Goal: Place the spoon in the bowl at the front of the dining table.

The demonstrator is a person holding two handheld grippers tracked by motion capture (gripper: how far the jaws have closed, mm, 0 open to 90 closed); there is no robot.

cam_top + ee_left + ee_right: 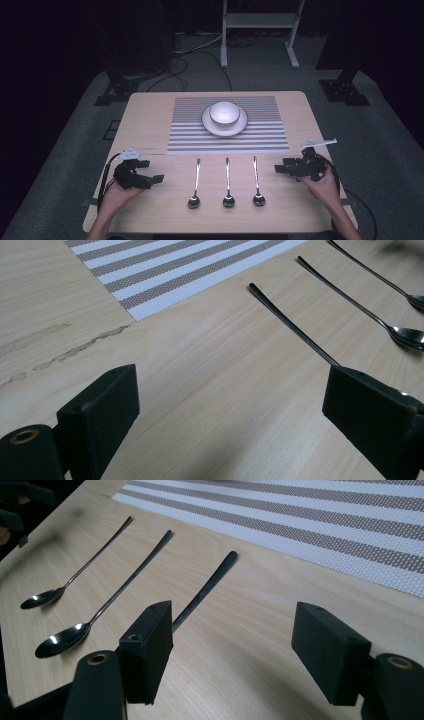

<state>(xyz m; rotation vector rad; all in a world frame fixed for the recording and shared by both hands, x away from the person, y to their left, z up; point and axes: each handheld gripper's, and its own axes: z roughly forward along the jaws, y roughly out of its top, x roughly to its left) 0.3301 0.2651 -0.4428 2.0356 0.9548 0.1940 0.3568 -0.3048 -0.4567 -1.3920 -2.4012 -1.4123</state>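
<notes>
From the high view, the left gripper (156, 170) rested on the pale wooden table (150, 115) at the person's left, its jaws apart with nothing between them, aimed toward the spoons. The right gripper (278, 169) sat at the person's right, its jaws likewise spread and empty, facing inward. Between them lay three slim, polished steel spoons: the left spoon (195, 185), the middle spoon (228, 184) and the right spoon (257, 182), side by side but apart. Each ran lengthwise away from the person, bowl nearest the person, handle tip toward the grey-and-white striped placemat (270, 140). A white ceramic bowl (223, 112) stood on a white plate (241, 126) on that mat.

In the left gripper view, the jaws stood wide over bare wood, touching nothing; the left spoon's handle (292, 327) ran behind the right-hand jaw.

In the right gripper view, the jaws were also open and empty, the right spoon's handle (210, 585) passing behind the left-hand jaw.
</notes>
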